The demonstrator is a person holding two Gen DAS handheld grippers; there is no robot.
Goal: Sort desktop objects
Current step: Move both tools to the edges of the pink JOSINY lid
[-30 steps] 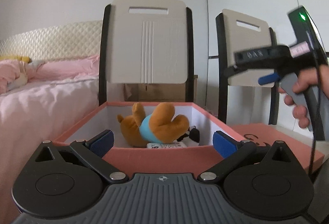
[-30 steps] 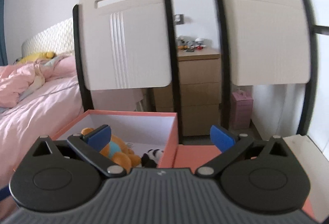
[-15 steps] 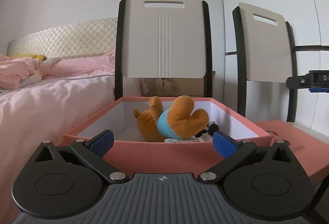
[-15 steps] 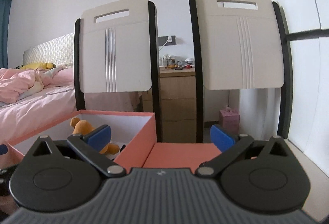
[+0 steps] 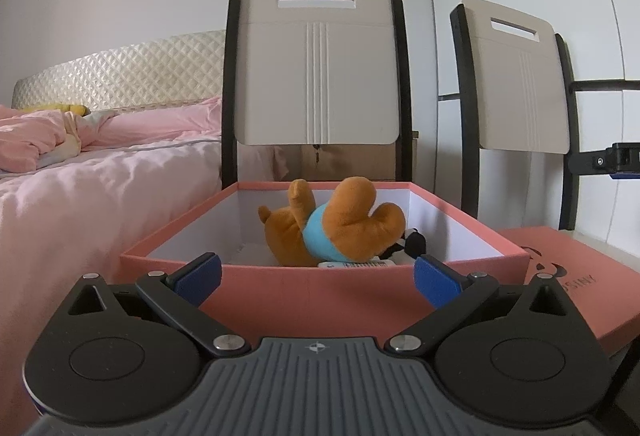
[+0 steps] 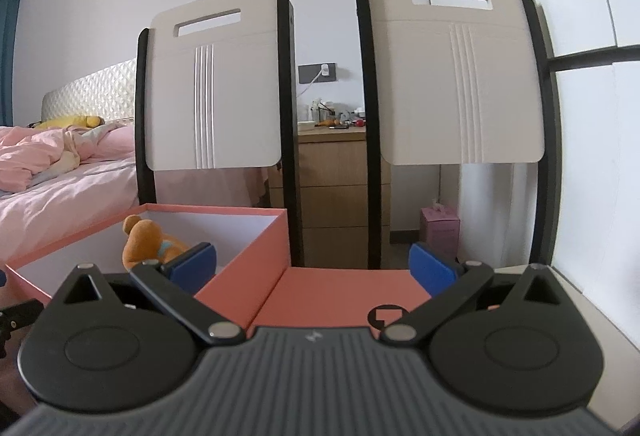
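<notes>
At the right edge of the left wrist view, the flat salmon-pink cardboard lid [image 5: 560,272] carries dark printed letters beside a logo, too cut off to read. A white label [image 5: 356,265] low in the open pink box shows barcode-like print, illegible.

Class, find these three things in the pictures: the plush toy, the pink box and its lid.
plush toy [image 5: 344,224]: left wrist view, on its orange body.
pink box [image 5: 312,296]: left wrist view, on the near outer wall.
lid [image 6: 344,288]: right wrist view, on its flat top.
</notes>
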